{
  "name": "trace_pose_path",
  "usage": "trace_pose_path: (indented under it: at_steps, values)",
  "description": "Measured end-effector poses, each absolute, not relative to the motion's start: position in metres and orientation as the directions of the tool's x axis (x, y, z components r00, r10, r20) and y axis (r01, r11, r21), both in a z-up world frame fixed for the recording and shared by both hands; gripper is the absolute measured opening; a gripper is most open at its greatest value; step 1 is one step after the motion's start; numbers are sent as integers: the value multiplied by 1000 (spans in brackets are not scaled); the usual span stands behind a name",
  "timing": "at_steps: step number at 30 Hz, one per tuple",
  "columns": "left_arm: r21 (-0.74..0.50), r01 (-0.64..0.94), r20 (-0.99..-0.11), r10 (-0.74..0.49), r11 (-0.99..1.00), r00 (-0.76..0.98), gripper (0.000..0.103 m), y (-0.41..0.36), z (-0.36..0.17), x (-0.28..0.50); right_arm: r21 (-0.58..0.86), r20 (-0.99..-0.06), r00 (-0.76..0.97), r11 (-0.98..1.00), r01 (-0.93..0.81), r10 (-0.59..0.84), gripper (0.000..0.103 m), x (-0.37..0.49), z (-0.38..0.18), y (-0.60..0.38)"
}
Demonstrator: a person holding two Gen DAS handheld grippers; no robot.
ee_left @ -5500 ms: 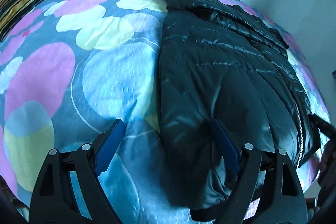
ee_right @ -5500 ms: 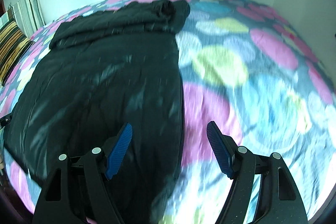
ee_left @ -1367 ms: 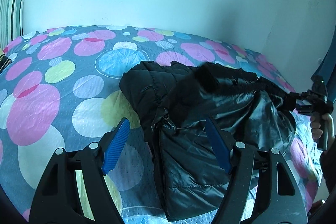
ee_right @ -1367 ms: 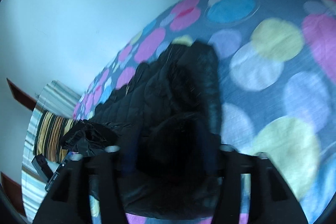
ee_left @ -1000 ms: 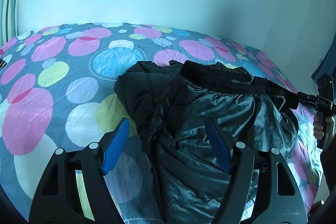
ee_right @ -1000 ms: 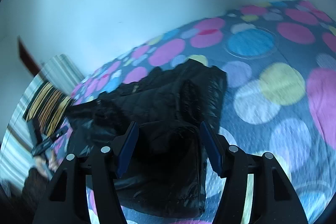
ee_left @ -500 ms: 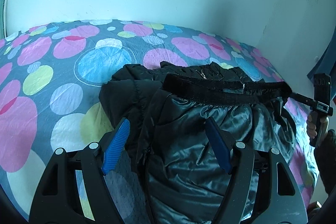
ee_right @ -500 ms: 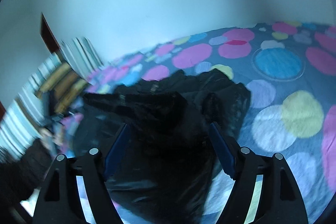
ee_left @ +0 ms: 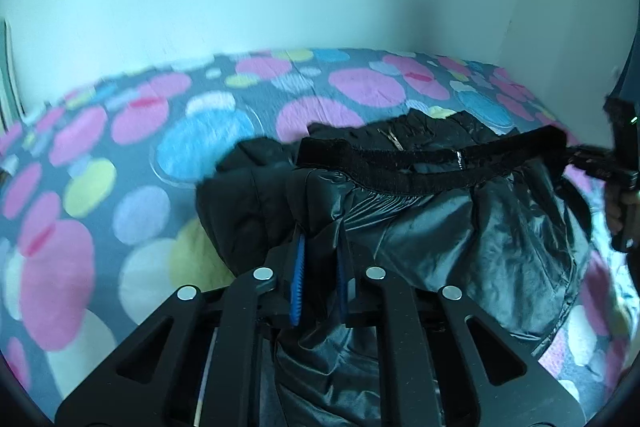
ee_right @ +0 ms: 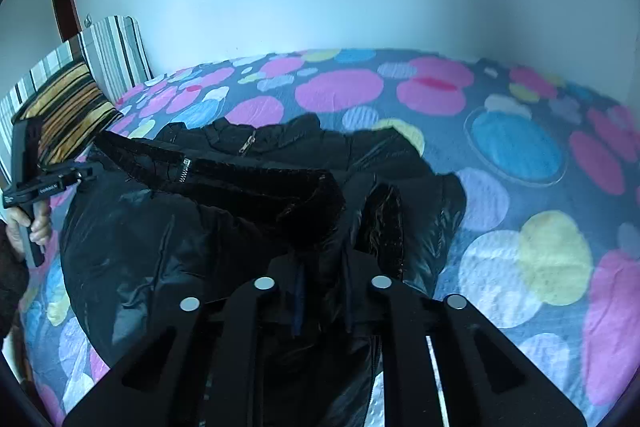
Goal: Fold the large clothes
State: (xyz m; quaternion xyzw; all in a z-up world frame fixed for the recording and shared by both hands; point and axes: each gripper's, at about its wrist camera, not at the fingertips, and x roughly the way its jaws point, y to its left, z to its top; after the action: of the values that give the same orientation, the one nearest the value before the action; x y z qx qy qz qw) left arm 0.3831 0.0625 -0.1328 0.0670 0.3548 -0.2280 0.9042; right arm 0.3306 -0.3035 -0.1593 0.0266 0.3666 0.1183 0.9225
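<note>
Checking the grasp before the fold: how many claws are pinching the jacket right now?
2. The left claw grips the black jacket at one end of its hem, the right claw at the other.

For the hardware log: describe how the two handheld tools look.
Both are matte black. The left tool has angular linkage arms with triangular cutouts, round silver pivot pins and ribbed blue finger pads. The right tool matches, its pads in shadow. The left tool's handle carries small white lettering, unreadable. No cables visible.

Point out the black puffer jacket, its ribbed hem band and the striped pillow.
black puffer jacket [ee_left: 460,239], left wrist view, shiny quilted body.
ribbed hem band [ee_left: 400,163], left wrist view, middle of the stretched band.
striped pillow [ee_right: 68,99], right wrist view, orange-striped face.
</note>
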Motion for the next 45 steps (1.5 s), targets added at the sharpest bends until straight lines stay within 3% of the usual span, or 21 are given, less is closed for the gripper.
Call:
trace_pose_path:
  at_steps: [9,16,21,27,33,36,38,40,42,45]
  values:
    - [25,335,-681,-229,942,696,11,40,-109,455,121,-639,750,985,-120,170,12,391,-124,-307]
    - [46,280,-778,-141,959,612,11,30,-157,511,147,-735,665,989,-34,132,12,460,-161,-312]
    - [49,268,-797,-124,962,591,13,27,-185,520,124,-823,559,992,4,100,17,485,-207,-313]
    - [6,252,-797,-147,968,586,14,26,-204,527,107,-839,538,994,10,85,21,492,-232,-307]
    - [40,251,-794,-122,967,595,15,20,-202,527,96,-828,557,995,16,71,22,492,-234,-306]
    - [58,228,-793,-94,972,602,32,24,-192,521,95,-823,564,995,15,70,23,490,-229,-306]
    - [67,192,-784,-67,979,617,60,34,-181,510,98,-819,569,995,11,74,26,487,-221,-307]
    - [27,171,-782,-85,985,617,66,49,-170,496,98,-811,581,995,15,71,38,479,-211,-308]
    - [-13,158,-778,-109,987,619,70,63,-163,482,102,-789,611,995,22,67,60,465,-200,-311]
    - [-97,155,-769,-173,983,616,75,83,-154,450,134,-762,644,990,43,75,64,438,-184,-316]
